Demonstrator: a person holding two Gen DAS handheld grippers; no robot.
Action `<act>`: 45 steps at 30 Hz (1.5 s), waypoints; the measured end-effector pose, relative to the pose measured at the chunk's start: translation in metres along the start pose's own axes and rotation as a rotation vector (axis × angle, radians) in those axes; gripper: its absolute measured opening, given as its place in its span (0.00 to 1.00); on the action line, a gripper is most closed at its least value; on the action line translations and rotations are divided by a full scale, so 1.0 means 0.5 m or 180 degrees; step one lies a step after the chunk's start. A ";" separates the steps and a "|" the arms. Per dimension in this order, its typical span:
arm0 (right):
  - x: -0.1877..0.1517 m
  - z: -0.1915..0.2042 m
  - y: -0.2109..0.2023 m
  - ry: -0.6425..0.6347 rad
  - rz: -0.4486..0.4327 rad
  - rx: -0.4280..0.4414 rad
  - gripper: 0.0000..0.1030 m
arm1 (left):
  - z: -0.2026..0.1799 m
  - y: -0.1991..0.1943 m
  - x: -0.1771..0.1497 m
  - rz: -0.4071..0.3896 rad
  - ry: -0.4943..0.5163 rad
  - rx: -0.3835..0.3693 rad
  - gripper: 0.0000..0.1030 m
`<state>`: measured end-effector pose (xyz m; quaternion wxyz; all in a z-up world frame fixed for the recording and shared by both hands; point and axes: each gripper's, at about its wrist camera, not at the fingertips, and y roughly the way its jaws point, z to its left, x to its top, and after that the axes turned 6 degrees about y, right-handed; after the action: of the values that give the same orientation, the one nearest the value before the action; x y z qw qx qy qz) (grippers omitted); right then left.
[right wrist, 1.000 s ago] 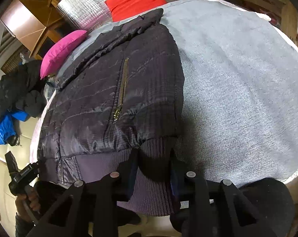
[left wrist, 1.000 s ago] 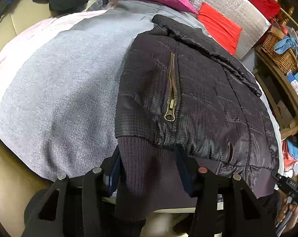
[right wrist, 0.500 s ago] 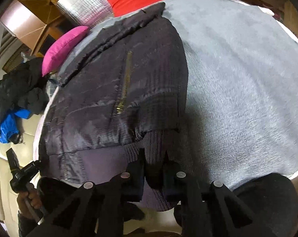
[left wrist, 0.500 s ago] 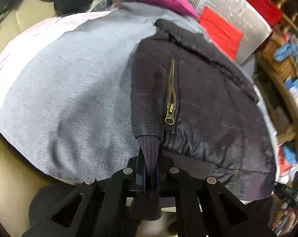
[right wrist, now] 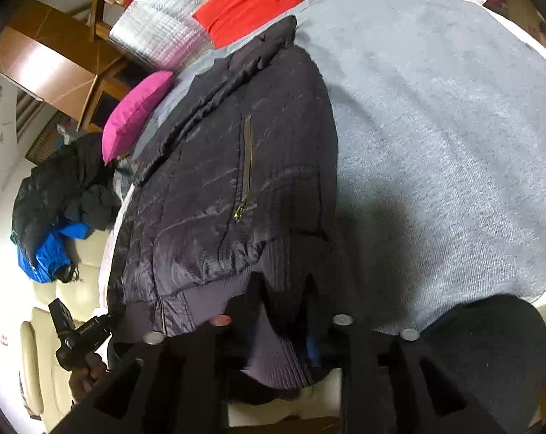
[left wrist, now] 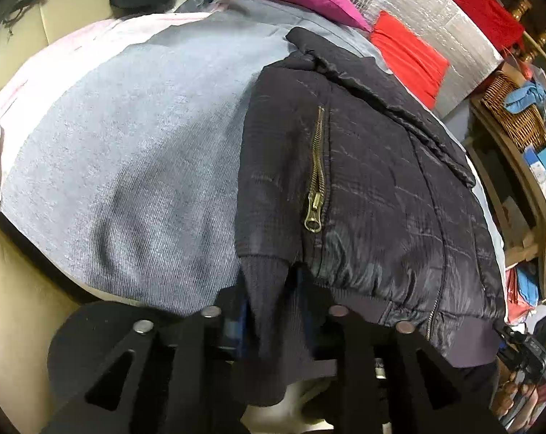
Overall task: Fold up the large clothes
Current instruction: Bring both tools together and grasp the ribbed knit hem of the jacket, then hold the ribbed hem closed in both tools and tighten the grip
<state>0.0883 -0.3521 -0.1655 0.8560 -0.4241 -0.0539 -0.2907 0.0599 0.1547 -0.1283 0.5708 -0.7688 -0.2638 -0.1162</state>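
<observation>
Thing: jacket (left wrist: 381,188), dark, quilted, lying flat on the blanket (left wrist: 128,162); its collar points to the blanket's far edge and its hem lies at the near edge.
Rib knit: two dark ribbed ends, one per view (left wrist: 265,278) (right wrist: 291,264), hang over the blanket's near edge.
Left gripper (left wrist: 273,318): at the blanket's near edge; jaws have just been opening and now stand apart, with rib knit between them, loosely framed rather than pinched.
Right gripper (right wrist: 283,329): also at the near edge, further along it; jaws likewise have just been opening and stand apart, with rib knit between them.
Step, as judged: a re-grip or release at the hem; no crosswise fold shows yet.
Risk 1: the rib drops out. Cause: parted pads give no hold, and the knit already hangs past the blanket's edge.
Risk 2: the jacket creeps toward the near edge. Cause: a slick shell on the blanket, pulled by overhanging weight or by a pad that snags.
Risk 3: a skewed fold. Cause: one gripper closing deeper on its rib than the other, so the hem rises unevenly.
Risk 4: only one layer is caught. Cause: stacked rib and shell at the hem; how many layers sit between the pads cannot be told.
Risk 5: the fold springs open. Cause: the puffy filling probably pushes back.
</observation>
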 end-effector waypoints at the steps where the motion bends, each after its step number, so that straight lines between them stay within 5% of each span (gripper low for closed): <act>1: 0.002 0.002 0.002 0.0012 -0.0028 -0.0005 0.64 | -0.001 0.001 0.003 -0.0026 0.0007 0.0031 0.47; 2: 0.004 0.000 0.003 0.0038 -0.0064 -0.0021 0.70 | -0.004 0.005 0.007 -0.0044 0.0014 0.0074 0.57; 6: 0.007 -0.002 0.030 0.0049 0.0012 -0.0120 0.70 | -0.016 0.035 0.018 0.0035 0.0047 0.0081 0.52; 7: 0.006 0.001 0.040 0.0028 0.0052 -0.0144 0.63 | -0.017 0.036 0.015 0.0047 0.0071 0.0090 0.46; 8: 0.004 0.004 0.050 -0.0019 0.0094 -0.0171 0.53 | -0.022 0.035 0.016 0.0029 0.0139 0.0091 0.25; 9: 0.000 0.011 0.057 -0.0089 0.0131 -0.0245 0.30 | -0.031 0.034 0.018 0.0007 0.0191 0.0187 0.13; 10: -0.003 0.013 0.060 -0.0123 0.0144 -0.0292 0.17 | -0.035 0.031 0.021 -0.0004 0.0212 0.0153 0.13; 11: -0.003 0.014 0.062 -0.0140 0.0185 -0.0296 0.16 | -0.030 0.025 0.022 -0.0014 0.0180 0.0102 0.13; 15: 0.005 0.020 0.033 -0.0173 0.0230 -0.0177 0.14 | -0.008 -0.022 0.027 -0.0116 0.0090 -0.0190 0.12; 25: 0.018 0.002 -0.020 0.0125 0.0256 0.0318 0.14 | -0.021 -0.078 0.052 -0.0264 0.0087 -0.0441 0.12; 31: 0.030 -0.009 -0.033 0.0164 0.0227 0.0429 0.14 | -0.004 -0.049 0.051 -0.0095 0.0073 -0.0358 0.12; 36: 0.028 0.006 -0.052 0.0141 0.0147 0.0618 0.14 | -0.024 -0.075 0.058 -0.0308 0.0203 -0.0413 0.12; 39: 0.037 -0.003 -0.041 0.0150 0.0174 0.0567 0.14 | -0.004 -0.038 0.057 -0.0092 0.0063 -0.0371 0.12; 45: 0.031 -0.012 -0.043 0.0237 0.0171 0.0682 0.14 | -0.021 -0.064 0.065 -0.0285 0.0219 -0.0429 0.12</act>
<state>0.0888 -0.3736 -0.1491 0.9053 -0.3204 -0.0414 -0.2759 0.0709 0.1605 -0.0833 0.5208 -0.7884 -0.2697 -0.1855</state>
